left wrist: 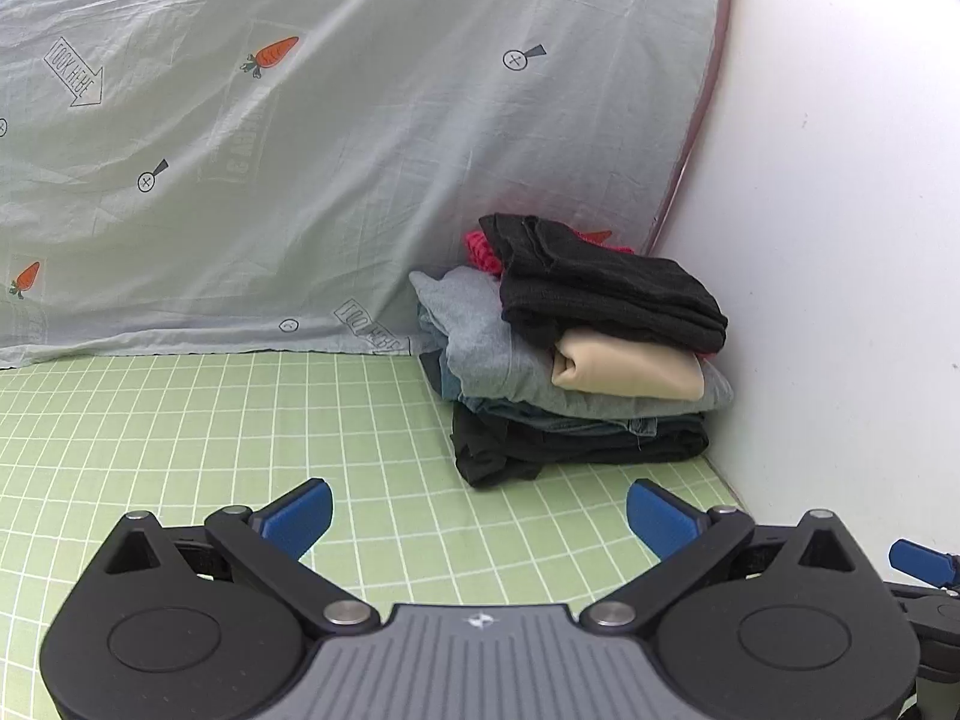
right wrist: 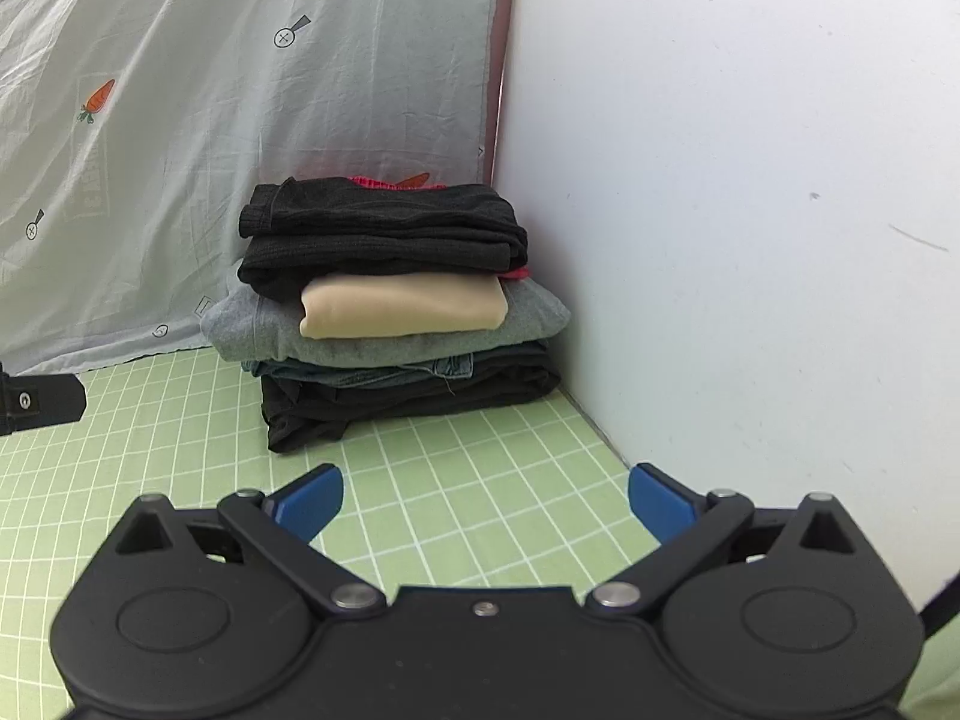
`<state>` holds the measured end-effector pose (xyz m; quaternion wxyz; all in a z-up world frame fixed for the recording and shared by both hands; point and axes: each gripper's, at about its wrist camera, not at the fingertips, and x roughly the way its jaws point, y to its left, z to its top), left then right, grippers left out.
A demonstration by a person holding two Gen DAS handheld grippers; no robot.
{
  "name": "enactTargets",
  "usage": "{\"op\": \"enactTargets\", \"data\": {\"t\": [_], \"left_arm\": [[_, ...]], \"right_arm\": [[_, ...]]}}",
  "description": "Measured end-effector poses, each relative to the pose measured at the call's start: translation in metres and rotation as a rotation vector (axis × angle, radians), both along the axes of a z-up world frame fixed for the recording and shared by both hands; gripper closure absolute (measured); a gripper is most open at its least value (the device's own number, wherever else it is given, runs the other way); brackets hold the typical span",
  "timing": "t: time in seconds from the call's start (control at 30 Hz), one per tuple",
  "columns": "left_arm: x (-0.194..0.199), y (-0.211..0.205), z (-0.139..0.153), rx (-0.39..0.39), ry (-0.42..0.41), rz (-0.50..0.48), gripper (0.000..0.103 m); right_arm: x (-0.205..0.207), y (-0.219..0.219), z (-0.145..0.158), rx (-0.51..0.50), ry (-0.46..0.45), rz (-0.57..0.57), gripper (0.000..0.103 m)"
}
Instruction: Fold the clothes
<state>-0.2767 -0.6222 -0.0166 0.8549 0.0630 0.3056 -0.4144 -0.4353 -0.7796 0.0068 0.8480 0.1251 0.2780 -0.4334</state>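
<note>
Printed sheet (left wrist: 300,150) behind folded stack (right wrist: 390,306); white wall (right wrist: 750,180) beside.

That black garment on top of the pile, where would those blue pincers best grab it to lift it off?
Probably by the near folded edge of the black garment, coming from the front. That edge faces the open right gripper and slightly overhangs the beige piece beneath it. The white wall blocks the right side and the hanging printed sheet blocks the back.
</note>
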Motion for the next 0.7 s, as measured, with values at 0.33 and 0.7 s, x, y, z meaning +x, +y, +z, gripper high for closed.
{"op": "enactTargets", "data": {"t": [0.33,0.7], "left_arm": [[-0.037,0.031,-0.011,0.077,-0.023,-0.039,0.0],[-0.049,0.037,-0.006,0.073,-0.046,-0.054,0.0]], "right_arm": [[-0.034,0.033,-0.012,0.073,-0.016,-0.002,0.0],[-0.039,0.046,-0.007,0.053,-0.028,0.017,0.001]]}}
